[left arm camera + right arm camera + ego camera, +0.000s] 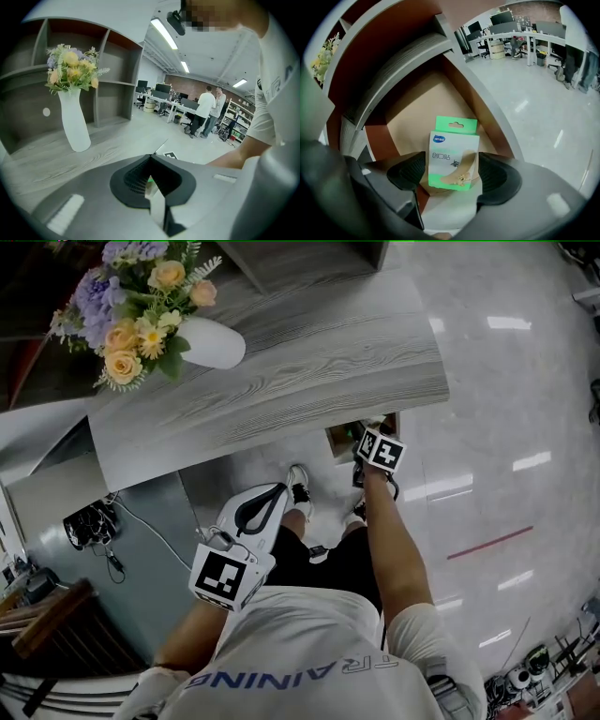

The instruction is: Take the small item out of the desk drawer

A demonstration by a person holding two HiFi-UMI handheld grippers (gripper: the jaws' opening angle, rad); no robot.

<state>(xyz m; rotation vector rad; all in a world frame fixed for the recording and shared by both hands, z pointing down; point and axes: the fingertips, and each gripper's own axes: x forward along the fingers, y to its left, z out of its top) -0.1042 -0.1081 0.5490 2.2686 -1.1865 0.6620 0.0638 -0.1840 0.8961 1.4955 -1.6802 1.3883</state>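
Note:
A small green and white box (453, 154) lies in the open wooden drawer (405, 119) under the grey desk top (309, 362). My right gripper (452, 177) reaches into that drawer (339, 441), and its dark pads (408, 172) stand at the box's two sides with the box between them. I see no clear press on the box. In the head view only the right gripper's marker cube (381, 451) shows at the drawer mouth. My left gripper (279, 493) hangs near the person's lap, jaws together and empty; the left gripper view (151, 158) looks across the desk.
A white vase of flowers (202, 341) stands on the desk at the left, also seen as the vase (75, 123). Open shelves (108, 79) rise behind it. Cables (94, 526) hang at the desk's left side. The person's feet (300, 486) rest on the glossy floor. Several people (206, 110) stand far off.

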